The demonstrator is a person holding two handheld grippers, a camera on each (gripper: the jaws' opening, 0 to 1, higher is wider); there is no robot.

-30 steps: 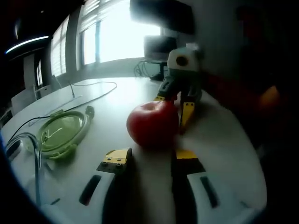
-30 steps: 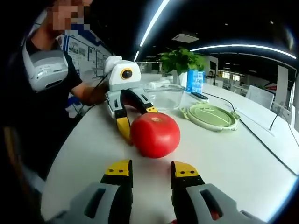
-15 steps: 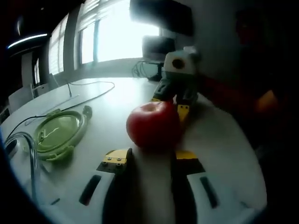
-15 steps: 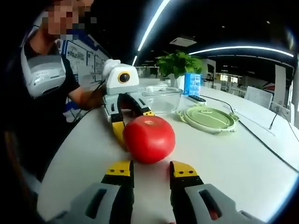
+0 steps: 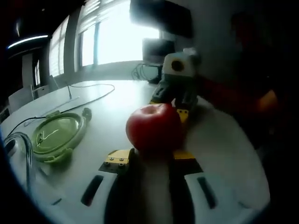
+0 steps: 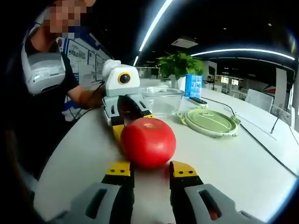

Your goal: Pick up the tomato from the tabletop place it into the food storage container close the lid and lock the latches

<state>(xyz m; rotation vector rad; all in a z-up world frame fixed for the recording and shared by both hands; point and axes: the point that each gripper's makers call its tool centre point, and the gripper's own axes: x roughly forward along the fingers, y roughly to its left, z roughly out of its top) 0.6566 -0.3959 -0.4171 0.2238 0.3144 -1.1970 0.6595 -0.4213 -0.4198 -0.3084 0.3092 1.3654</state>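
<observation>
A red tomato (image 5: 154, 128) (image 6: 148, 142) sits on the white table (image 6: 224, 158) between the two grippers, which face each other. My left gripper (image 5: 152, 157) is open, and its yellow tips reach the tomato's near side. My right gripper (image 6: 151, 169) is open too, its tips just short of the tomato. Each gripper appears behind the tomato in the other's view: the right gripper (image 5: 170, 100) and the left gripper (image 6: 131, 120). The clear glass container (image 6: 162, 99) stands past the left gripper. The green lid (image 6: 209, 120) (image 5: 58, 134) lies flat beside it.
A person (image 6: 44, 79) stands at the table edge on the left of the right gripper view. A potted plant (image 6: 180, 63) and a blue box (image 6: 193, 83) stand behind the container. Cables (image 5: 88, 95) run across the table toward the windows.
Both grippers have closed in on the tomato from opposite sides, so it looms larger between each pair of jaws. The tomato, lid and container have stayed put.
</observation>
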